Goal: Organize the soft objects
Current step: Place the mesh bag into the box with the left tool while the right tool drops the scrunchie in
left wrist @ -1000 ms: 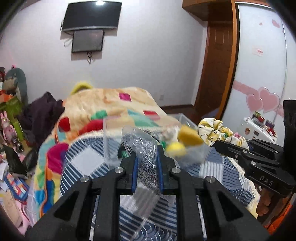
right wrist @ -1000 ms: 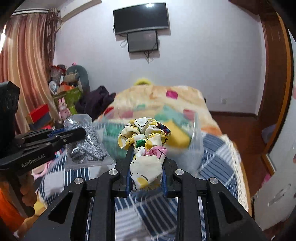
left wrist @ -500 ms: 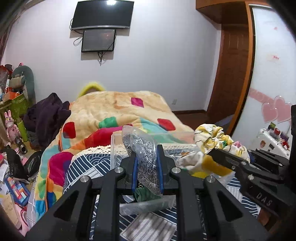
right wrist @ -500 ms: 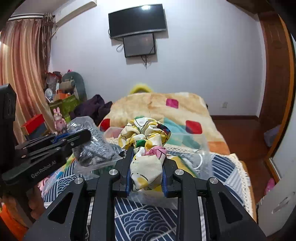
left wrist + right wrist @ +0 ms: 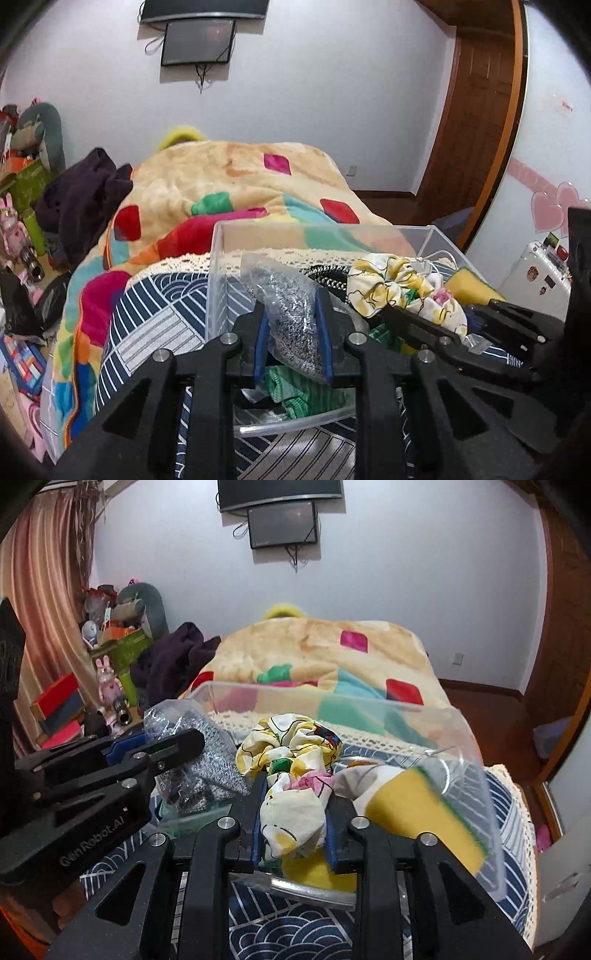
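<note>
Left wrist view: left gripper [image 5: 291,332] reaching forward over the near edge of a clear plastic bin [image 5: 218,280], jaws clamped on a plastic bag of silvery-grey mesh material [image 5: 288,310] held upright above the bin's inside. To its right, right gripper [image 5: 439,321] angled in from the side, pinching a yellow-and-white patterned scrunchie [image 5: 402,291] over the same bin. Inside, a green knitted item [image 5: 295,387] below the bag and a yellow sponge [image 5: 469,282] at the right wall. Bin set on a navy patterned cover [image 5: 147,325], a colourful blanket [image 5: 229,184] behind.

Right wrist view: right gripper [image 5: 293,821] level and pointing into the bin [image 5: 476,775], jaws closed around the scrunchie [image 5: 291,768]. Left gripper [image 5: 155,747] entering from the left, gripping the mesh bag [image 5: 207,753]. Sponge [image 5: 417,805] shown with a green scouring edge, leaning against the right wall. Green knit hidden here.
</note>
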Demonstrator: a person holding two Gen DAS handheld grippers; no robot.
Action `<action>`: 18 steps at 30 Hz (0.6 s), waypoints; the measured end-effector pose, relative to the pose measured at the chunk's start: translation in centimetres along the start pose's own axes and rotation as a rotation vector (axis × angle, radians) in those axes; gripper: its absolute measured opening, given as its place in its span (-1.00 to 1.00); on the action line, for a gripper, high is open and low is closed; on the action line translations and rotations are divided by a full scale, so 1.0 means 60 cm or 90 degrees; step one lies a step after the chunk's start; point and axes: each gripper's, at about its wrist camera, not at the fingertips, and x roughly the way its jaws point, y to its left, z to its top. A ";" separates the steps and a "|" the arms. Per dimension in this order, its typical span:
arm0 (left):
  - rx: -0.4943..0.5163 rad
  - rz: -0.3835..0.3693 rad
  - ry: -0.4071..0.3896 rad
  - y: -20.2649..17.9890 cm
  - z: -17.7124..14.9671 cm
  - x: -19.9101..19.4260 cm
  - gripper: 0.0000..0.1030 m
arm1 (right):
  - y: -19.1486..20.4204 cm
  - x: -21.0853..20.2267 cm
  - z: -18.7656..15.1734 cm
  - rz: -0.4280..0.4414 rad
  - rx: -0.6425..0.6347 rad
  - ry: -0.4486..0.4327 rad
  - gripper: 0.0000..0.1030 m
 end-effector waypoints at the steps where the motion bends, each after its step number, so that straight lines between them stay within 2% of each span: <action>1: -0.006 -0.004 0.003 0.004 -0.001 -0.001 -0.50 | 0.000 0.000 -0.002 -0.001 -0.001 0.003 -0.52; 3: -0.015 -0.009 0.007 0.009 -0.002 -0.003 -0.43 | 0.001 0.001 -0.003 -0.004 -0.002 0.009 -0.47; 8: -0.016 -0.012 0.008 0.010 -0.003 -0.015 -0.39 | 0.003 -0.012 -0.002 0.010 -0.002 0.007 -0.14; 12: -0.001 -0.012 -0.003 0.003 -0.004 -0.041 -0.38 | 0.005 -0.035 0.000 0.010 -0.006 -0.011 -0.12; 18: 0.027 -0.008 -0.045 -0.008 -0.003 -0.101 -0.25 | 0.006 -0.077 0.008 -0.001 -0.014 -0.049 -0.10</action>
